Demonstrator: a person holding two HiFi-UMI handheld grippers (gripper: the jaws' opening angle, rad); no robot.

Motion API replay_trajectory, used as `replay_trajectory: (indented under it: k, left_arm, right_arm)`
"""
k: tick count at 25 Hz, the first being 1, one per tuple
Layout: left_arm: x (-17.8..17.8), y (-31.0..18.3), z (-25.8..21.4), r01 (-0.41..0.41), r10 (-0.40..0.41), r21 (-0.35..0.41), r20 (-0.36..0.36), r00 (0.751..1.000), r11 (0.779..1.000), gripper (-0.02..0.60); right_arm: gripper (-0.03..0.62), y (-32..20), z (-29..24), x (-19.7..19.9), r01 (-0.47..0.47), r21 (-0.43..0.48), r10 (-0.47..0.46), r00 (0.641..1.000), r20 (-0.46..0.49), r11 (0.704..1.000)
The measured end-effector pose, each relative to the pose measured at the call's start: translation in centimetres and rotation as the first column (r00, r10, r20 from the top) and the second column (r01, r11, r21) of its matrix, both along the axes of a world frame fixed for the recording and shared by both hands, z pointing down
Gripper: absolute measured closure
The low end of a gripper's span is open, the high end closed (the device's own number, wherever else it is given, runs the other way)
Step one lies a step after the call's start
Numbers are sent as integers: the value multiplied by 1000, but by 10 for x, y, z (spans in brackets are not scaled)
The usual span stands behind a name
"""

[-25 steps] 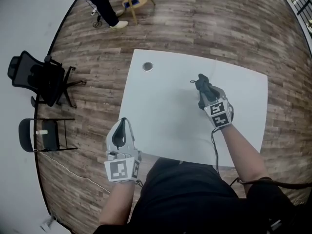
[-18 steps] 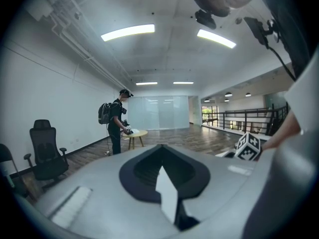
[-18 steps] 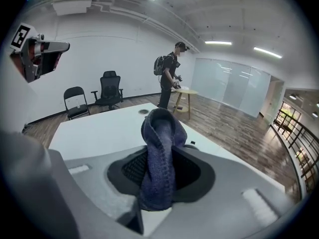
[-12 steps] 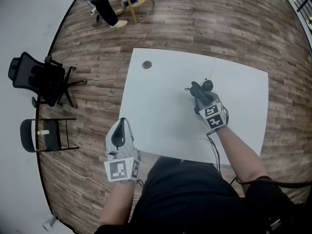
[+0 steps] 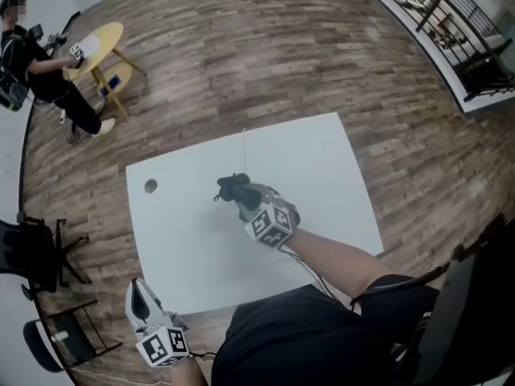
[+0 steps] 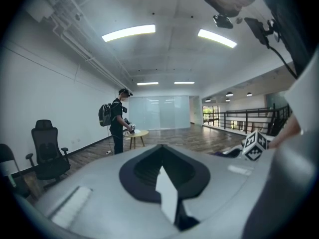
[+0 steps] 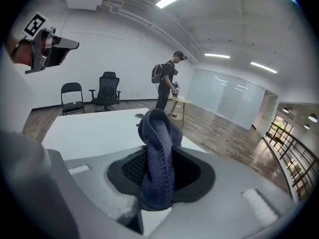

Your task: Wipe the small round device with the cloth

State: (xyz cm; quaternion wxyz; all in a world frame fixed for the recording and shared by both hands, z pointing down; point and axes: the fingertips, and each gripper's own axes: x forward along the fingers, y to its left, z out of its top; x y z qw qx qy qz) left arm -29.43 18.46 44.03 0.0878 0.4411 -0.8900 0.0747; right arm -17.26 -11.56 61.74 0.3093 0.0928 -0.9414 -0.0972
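Note:
My right gripper is shut on a dark blue cloth and holds it low over the middle of the white table. In the right gripper view the cloth sticks up as a folded wad between the jaws. A thin cable runs across the table to the cloth. The small dark round device at its end is hidden under cloth and gripper. My left gripper hangs off the table's near left corner, tips together, holding nothing.
A round metal insert sits in the tabletop at the left. A person stands at a small yellow table far left. Office chairs stand left of the table, and a railing is at the far right.
The head view has swung round. My right gripper carried the cloth onto the dark round device, which showed beside it before. My left gripper has sunk lower, away from the table edge.

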Motion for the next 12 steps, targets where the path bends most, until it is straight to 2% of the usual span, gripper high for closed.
replay_trajectory:
  k: [5,9,12]
  left_arm:
    - [2,-18,-16,-56,56,26,0,998,998,577]
    - [-1,-14,-20,-49,49,25,5,999,998,577]
    - [4,-10,-20,-48,48,18,19,999,999,577]
  right_arm:
    - [482,-36,-36,1,-79,37,78,997,12,996]
    - [482,-36,-14,-2,-81,-31,80,996,-40,996]
    - [482,-35,-8,3,-103,-62,102,995,-20,993]
